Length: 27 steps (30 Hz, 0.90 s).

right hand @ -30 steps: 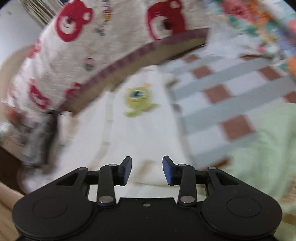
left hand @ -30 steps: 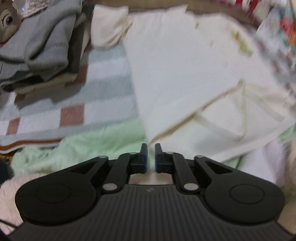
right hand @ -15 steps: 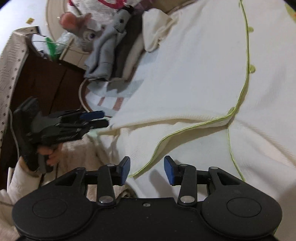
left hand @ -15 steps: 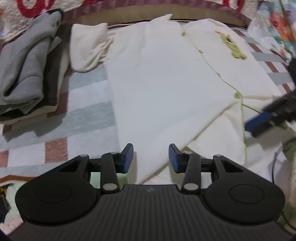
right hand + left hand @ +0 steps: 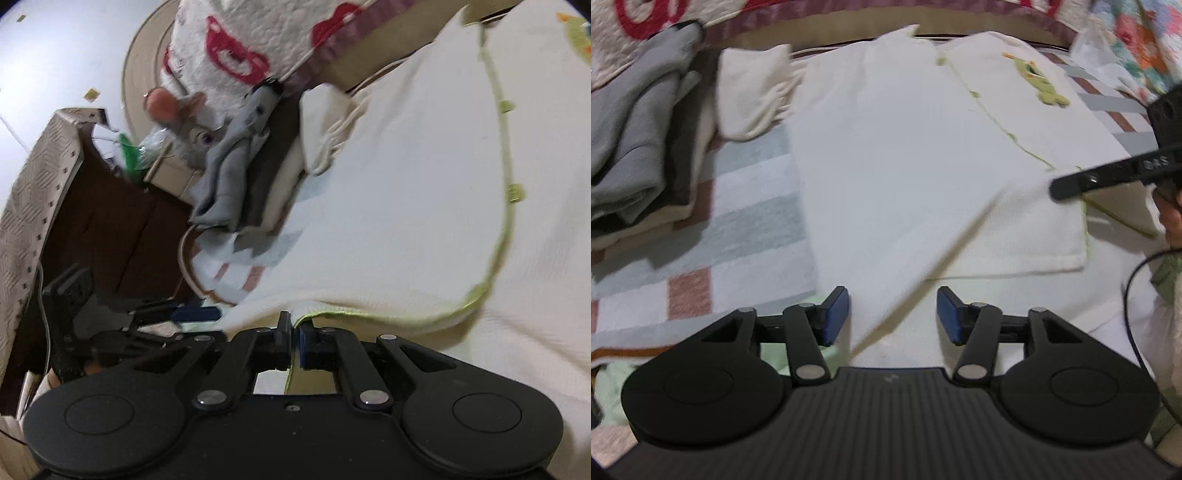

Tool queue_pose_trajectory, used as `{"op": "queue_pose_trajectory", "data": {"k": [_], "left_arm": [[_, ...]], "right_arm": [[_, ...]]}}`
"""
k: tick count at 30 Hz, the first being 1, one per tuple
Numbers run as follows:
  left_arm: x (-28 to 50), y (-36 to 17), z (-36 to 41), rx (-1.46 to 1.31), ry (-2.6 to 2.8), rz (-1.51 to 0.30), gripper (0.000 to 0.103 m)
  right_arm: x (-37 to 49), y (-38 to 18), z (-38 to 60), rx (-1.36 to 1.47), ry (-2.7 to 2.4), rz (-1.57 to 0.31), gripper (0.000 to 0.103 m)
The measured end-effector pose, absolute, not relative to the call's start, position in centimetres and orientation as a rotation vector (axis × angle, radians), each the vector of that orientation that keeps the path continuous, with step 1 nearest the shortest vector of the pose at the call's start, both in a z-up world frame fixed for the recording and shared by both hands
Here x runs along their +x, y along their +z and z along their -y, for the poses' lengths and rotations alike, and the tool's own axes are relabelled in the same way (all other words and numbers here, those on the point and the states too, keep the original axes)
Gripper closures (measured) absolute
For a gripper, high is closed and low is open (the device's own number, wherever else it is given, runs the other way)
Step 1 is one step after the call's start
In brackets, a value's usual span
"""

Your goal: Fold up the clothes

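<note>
A cream shirt [image 5: 897, 155] with green piping and a green monster patch [image 5: 1039, 81] lies spread on the striped bedspread [image 5: 746, 206], one panel folded diagonally over the front. My left gripper [image 5: 893, 315] is open, its blue pads on either side of the shirt's near corner, which lies between them. The right gripper [image 5: 1067, 188] reaches in from the right edge of that view. In the right wrist view, my right gripper [image 5: 294, 330] is shut on the shirt's green-piped hem [image 5: 369, 315], and the left gripper [image 5: 192, 314] shows at lower left.
A stack of folded grey and dark clothes [image 5: 639, 147] sits at the left, with a folded cream piece [image 5: 753, 96] beside it. A red-and-white quilt [image 5: 258, 40] and a plush toy [image 5: 184, 122] lie behind. Dark wooden furniture [image 5: 110, 221] stands beyond the bed's edge.
My left gripper went from shut to open and widened around the shirt's corner. My right gripper swung onto the shirt and closed on its green-piped hem.
</note>
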<state>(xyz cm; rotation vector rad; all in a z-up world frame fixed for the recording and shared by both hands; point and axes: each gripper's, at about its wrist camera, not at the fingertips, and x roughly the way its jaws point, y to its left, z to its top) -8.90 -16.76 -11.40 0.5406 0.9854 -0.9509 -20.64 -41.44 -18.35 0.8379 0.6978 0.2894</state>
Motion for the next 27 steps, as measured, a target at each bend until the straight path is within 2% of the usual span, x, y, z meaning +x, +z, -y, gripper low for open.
{"op": "queue_pose_trajectory", "data": {"k": [10, 14, 17, 19, 20, 21, 22, 23, 27], "left_arm": [[-9.7, -13.3, 18.8, 0.577, -0.854, -0.996, 0.045], [-10.6, -13.7, 19.3, 0.694, -0.822, -0.932, 0.033], [-9.8, -14.6, 19.1, 0.678, -0.802, -0.963, 0.033], [-8.8, -14.8, 18.6, 0.613, -0.779, -0.996, 0.039], [-8.2, -14.8, 18.3, 0.578, -0.768, -1.012, 0.042], [-7.8, -14.7, 18.0, 0.546, -0.75, -1.018, 0.046], [-7.5, -14.5, 17.7, 0.526, -0.74, -1.015, 0.054], [-7.3, -14.4, 17.5, 0.509, -0.731, -1.01, 0.057], [-7.3, -15.0, 18.0, 0.53, -0.726, -1.026, 0.057]], "right_arm": [[-21.6, -18.1, 44.4, 0.753, 0.104, -0.732, 0.097], [-21.1, -18.7, 44.6, 0.783, 0.088, -0.754, 0.096], [-20.8, -19.2, 44.7, 0.808, 0.077, -0.77, 0.093], [-20.8, -19.6, 44.7, 0.843, 0.088, -0.776, 0.091], [-20.9, -19.8, 44.6, 0.871, 0.104, -0.775, 0.085], [-21.1, -19.9, 44.5, 0.9, 0.119, -0.773, 0.075], [-21.3, -20.1, 44.4, 0.929, 0.135, -0.772, 0.07], [-21.3, -20.3, 44.0, 0.936, 0.143, -0.771, 0.064], [-21.1, -20.9, 42.6, 0.957, 0.169, -0.766, 0.058]]}}
